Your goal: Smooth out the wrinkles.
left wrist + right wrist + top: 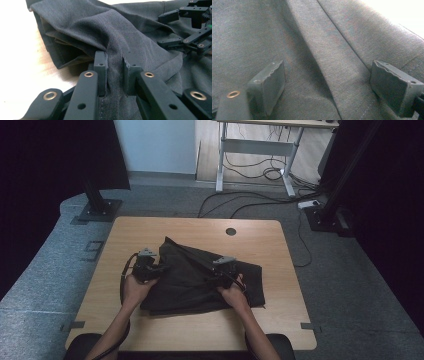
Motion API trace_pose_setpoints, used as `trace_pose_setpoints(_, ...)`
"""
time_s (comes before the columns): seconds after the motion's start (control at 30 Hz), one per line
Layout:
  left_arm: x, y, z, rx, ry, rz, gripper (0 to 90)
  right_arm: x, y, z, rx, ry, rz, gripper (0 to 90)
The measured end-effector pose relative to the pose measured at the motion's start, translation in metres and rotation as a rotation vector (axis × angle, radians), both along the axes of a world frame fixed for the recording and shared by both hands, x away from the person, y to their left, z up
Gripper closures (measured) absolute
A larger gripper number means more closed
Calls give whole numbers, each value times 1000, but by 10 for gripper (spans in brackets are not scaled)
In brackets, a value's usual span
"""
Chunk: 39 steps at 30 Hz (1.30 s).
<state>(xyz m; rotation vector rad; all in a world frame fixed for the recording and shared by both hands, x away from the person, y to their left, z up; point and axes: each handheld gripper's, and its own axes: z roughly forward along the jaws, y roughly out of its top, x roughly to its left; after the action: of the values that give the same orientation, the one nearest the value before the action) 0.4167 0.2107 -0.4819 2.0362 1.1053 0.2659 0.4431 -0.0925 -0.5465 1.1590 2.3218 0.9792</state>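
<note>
at a light wooden table [150,330], i work a dark grey garment [200,280] with a pair of tongs in each hand. the garment lies rumpled across the middle of the table, one corner pointing toward the far edge, its near hem close to my forearms. my left gripper [115,72] is clamped on a raised ridge of the cloth at the garment's left side; in the left gripper view the fabric is pinched tight between the two black pads and rises in a fold that runs up and away from them, with folded layers of the garment [75,32] lying on the bare tabletop just to the left. my right gripper [328,82] sits on the garment's right half, its jaws standing wide apart and pressed flat down on the cloth, a seam [342,47] running diagonally between them with nothing pinched. from above, my left gripper [146,266] and my right gripper [222,270] sit near one another, with the bunched cloth between them.
</note>
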Motion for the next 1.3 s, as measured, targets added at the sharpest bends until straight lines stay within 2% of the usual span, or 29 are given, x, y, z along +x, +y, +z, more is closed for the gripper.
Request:
trace_pose_setpoints(0.07, 0, 1, -2, 2, 6, 4, 764, 0, 0, 0, 0, 0, 1, 132)
trace_pose_setpoints(0.17, -3, 4, -4, -67, 25, -3, 765, 0, 0, 0, 0, 0, 1, 132)
trace_pose_setpoints(0.2, -4, 2, 0, -77, 10, -15, 764, 0, 0, 0, 1, 2, 1, 132)
trace_pose_setpoints(0.27, -6, -3, 9, -67, -12, -32, 765, 0, 0, 0, 1, 3, 0, 132)
trace_pose_setpoints(0.33, -7, -13, 21, -36, -47, -56, 764, 0, 0, 0, 1, 3, 0, 132)
trace_pose_setpoints(0.43, -7, -23, 27, 22, -66, -55, 764, 0, 0, 0, 1, 0, 1, 134)
trace_pose_setpoints(0.53, -3, -15, 17, 42, -20, -19, 760, 0, 0, 0, 2, -1, 1, 136)
trace_pose_setpoints(0.63, -2, 1, -10, 66, 63, 20, 744, -1, 0, 0, 3, -1, 0, 135)
trace_pose_setpoints(0.7, -2, 6, -23, 93, 72, 49, 670, -1, 0, 0, 3, 0, 1, 136)
trace_pose_setpoints(0.73, -3, 8, -31, 130, 58, 82, 615, -1, 0, 0, 3, 0, 1, 136)
trace_pose_setpoints(0.8, 0, 10, -41, 175, 47, 130, 406, -1, 0, 0, 3, -1, 0, 136)
trace_pose_setpoints(0.87, 5, 12, -47, 184, 79, 161, 195, -1, 0, 0, 3, 0, 0, 136)
trace_pose_setpoints(0.93, 9, 10, -53, 164, 123, 138, 85, -1, 0, 0, 3, 0, 1, 136)
trace_pose_setpoints(0.97, 10, 8, -56, 174, 119, 135, 0, -1, 0, 0, 3, 0, 0, 135)
trace_pose_setpoints(1.0, 11, 3, -57, 209, 103, 125, 0, -1, 0, 0, 3, 0, 1, 136)
trace_pose_setpoints(1.03, 11, 0, -58, 223, 95, 118, 0, -1, 0, 0, 3, -1, 0, 136)
trace_pose_setpoints(1.17, 14, -15, -56, 238, 103, 101, 2, -1, 0, 0, 3, -1, 0, 136)
trace_pose_setpoints(1.2, 14, -17, -54, 237, 101, 93, 37, -1, 0, 0, 3, -1, 0, 136)
trace_pose_setpoints(1.27, 12, -20, -51, 232, 102, 78, 192, -1, 0, 0, 2, -1, -1, 136)
trace_pose_setpoints(1.3, 11, -20, -49, 230, 107, 78, 227, -1, 0, 0, 3, -1, -1, 136)
